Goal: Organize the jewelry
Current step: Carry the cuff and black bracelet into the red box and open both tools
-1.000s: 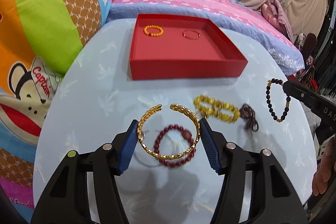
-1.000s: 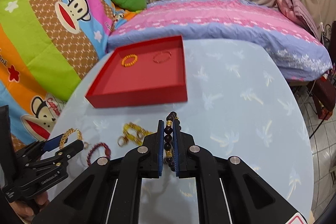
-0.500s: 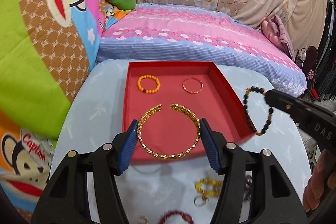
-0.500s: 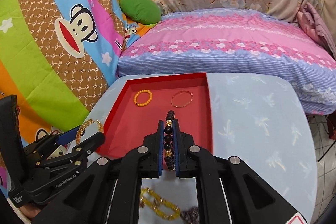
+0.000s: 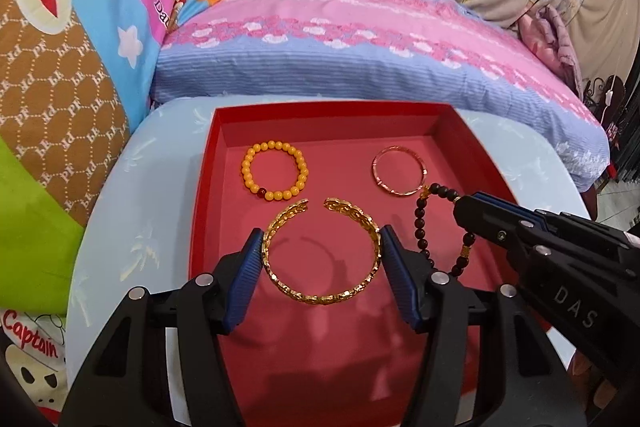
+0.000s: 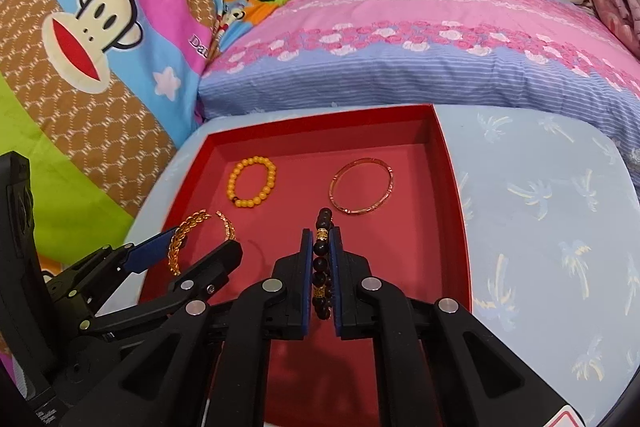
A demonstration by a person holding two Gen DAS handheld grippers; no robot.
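From the left wrist, the left gripper grips an open gold bangle over the red tray, near side of the yellow bead bracelet.

From the right wrist, the right gripper pinches a black bead bracelet above the tray, just short of the thin rose-gold bangle.

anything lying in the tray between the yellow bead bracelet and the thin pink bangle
No, only bare red floor between the yellow bead bracelet and the thin bangle; the right wrist view shows it.
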